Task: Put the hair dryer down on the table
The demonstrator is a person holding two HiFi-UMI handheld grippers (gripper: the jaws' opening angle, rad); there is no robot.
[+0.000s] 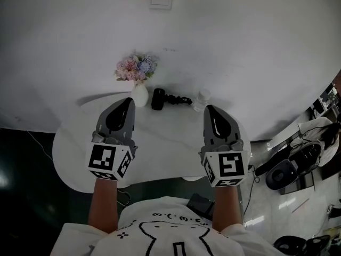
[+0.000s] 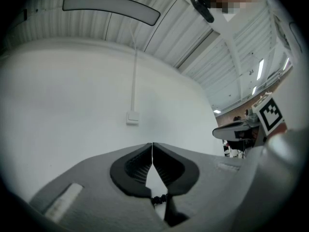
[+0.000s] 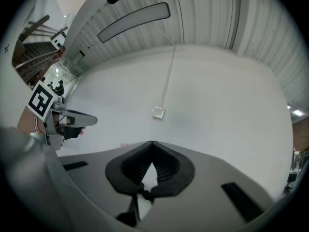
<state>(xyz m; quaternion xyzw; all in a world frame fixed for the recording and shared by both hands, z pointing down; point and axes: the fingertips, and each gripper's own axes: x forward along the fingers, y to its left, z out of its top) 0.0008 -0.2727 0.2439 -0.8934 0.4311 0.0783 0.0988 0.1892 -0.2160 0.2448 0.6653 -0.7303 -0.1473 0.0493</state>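
Only the head view shows the dryer [image 1: 169, 98]; both gripper views look past the bench [image 1: 165, 143] at bare wall, so it is outside their sight. It is small and dark, and its handle end is hard to make out. It lies on the bench beyond and between the 2 sets of fingertips, apart from both, just beside a vase [image 1: 139, 96]. The left gripper [image 1: 128, 101] has its fingers pressed together on nothing; the right gripper [image 1: 209, 109] likewise.
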